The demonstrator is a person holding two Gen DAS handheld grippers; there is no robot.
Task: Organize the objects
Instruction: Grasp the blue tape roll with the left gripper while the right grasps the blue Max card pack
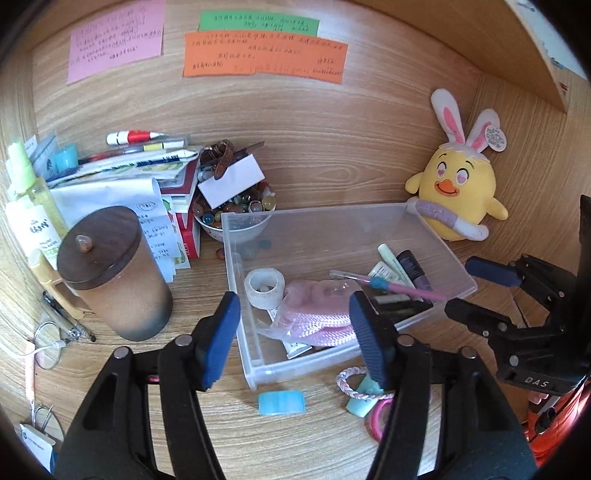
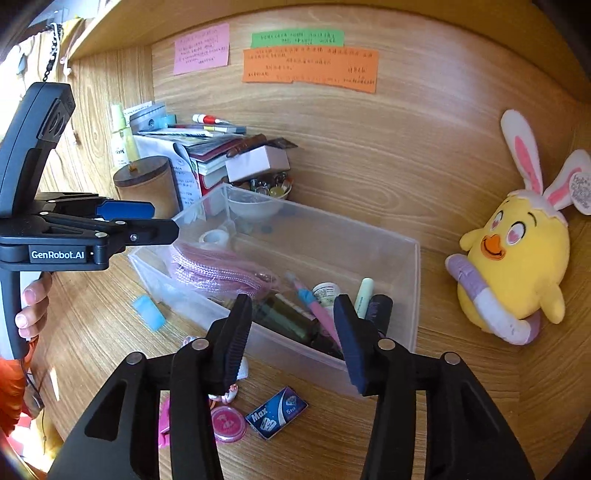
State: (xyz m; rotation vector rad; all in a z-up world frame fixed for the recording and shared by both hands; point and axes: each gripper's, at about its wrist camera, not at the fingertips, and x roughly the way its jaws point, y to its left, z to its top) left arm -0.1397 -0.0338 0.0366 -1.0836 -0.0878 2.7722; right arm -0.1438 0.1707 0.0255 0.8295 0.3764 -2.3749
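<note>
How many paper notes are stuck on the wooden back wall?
3. The pink note is on the left, the green note up at the centre, and the orange note just below the green, overlapping its bottom edge. None seem hidden.

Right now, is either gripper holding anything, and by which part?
Nothing is held. Left gripper and right gripper both stand open over the clear bin.

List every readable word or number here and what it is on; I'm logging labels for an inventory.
"GenRobot.AI": side of the left gripper.
"DAS": body of the right gripper.
"Max" and "5 pcs": small blue packet on the desk.
Pink note, green note, orange note: handwriting too small to read.
Receipt and bottle label: blurred.
</note>
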